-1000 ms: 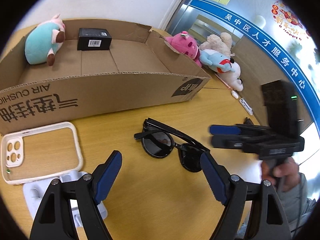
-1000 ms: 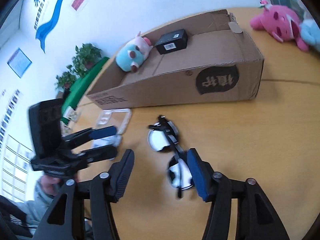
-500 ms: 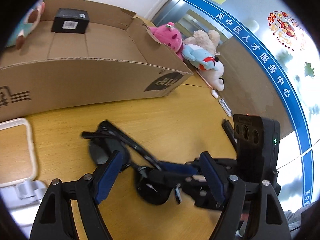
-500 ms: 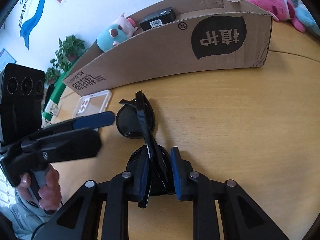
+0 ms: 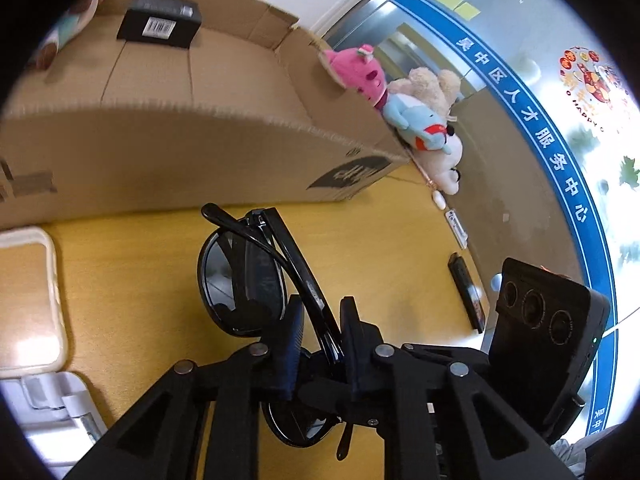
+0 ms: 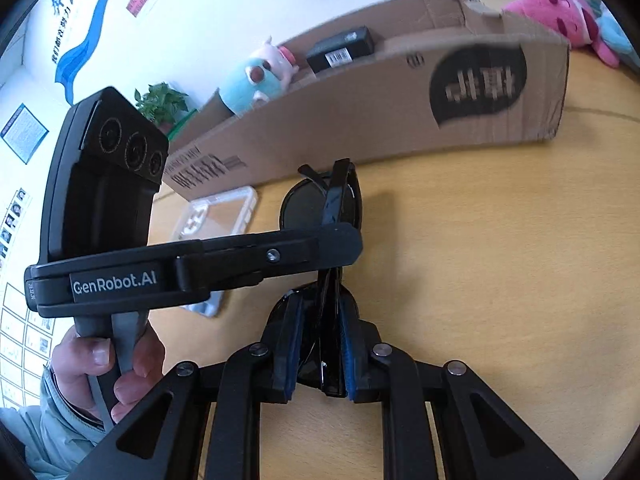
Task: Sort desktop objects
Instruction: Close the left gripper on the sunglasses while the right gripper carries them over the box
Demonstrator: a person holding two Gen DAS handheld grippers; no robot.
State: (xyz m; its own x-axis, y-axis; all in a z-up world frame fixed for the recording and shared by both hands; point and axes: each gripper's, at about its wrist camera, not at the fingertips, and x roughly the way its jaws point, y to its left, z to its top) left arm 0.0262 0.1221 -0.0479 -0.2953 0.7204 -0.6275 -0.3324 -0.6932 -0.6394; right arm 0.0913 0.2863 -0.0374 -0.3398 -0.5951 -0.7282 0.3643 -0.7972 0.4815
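Both tongs, L (image 5: 320, 344) + R (image 6: 319, 354), clamped on sunglasses (image 5: 244, 276).

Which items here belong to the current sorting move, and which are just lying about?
In play: sunglasses, clamped by both left gripper and right gripper; cardboard box, the likely destination.
Lying about: phone case, pink plush, black package inside the cardboard box.

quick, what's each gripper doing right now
Left gripper: closed on the black sunglasses, near the bridge.
Right gripper: closed on the same sunglasses, clamping the lens nearest it.
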